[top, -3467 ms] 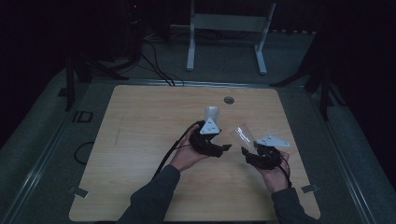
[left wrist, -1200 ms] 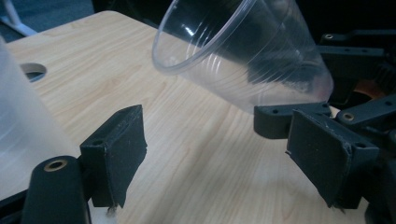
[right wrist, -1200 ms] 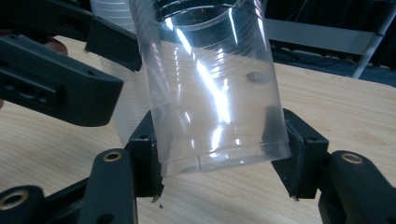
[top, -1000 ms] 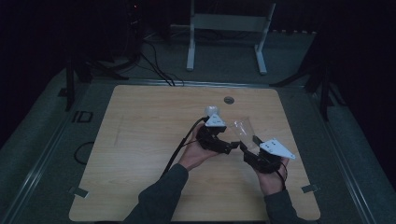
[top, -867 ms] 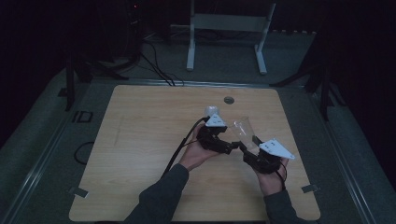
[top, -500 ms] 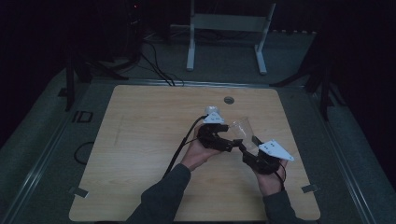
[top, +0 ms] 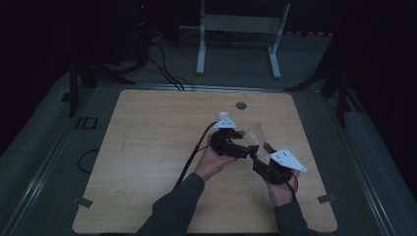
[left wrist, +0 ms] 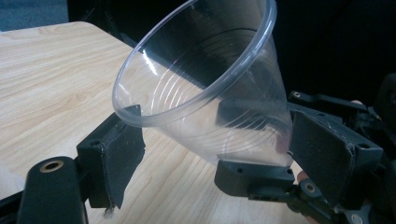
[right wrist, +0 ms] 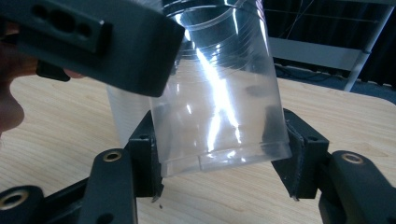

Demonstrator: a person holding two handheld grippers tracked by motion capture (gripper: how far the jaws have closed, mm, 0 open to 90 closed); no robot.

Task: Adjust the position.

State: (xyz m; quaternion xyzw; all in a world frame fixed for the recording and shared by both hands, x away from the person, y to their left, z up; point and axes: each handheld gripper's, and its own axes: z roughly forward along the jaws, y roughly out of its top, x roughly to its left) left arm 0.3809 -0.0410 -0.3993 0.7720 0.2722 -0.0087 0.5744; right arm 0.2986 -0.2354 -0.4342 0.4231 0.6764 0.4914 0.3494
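1. My right gripper (right wrist: 219, 179) clamps the base of the clear, ribbed plastic cup (right wrist: 219, 93), tilted above the pale wooden table (top: 147, 147).
2. My left gripper (left wrist: 205, 154) straddles the rim, jaws apart.
3. Squeezing could buckle the thin wall.
4. The left gripper view shows the cup's empty inside; the high view barely resolves the cup.

Each black hand-held gripper (top: 253, 153) carries a grey three-cornered plate (top: 286, 159), a trailing black cable (top: 193, 155); sleeves (top: 173, 209) dark.
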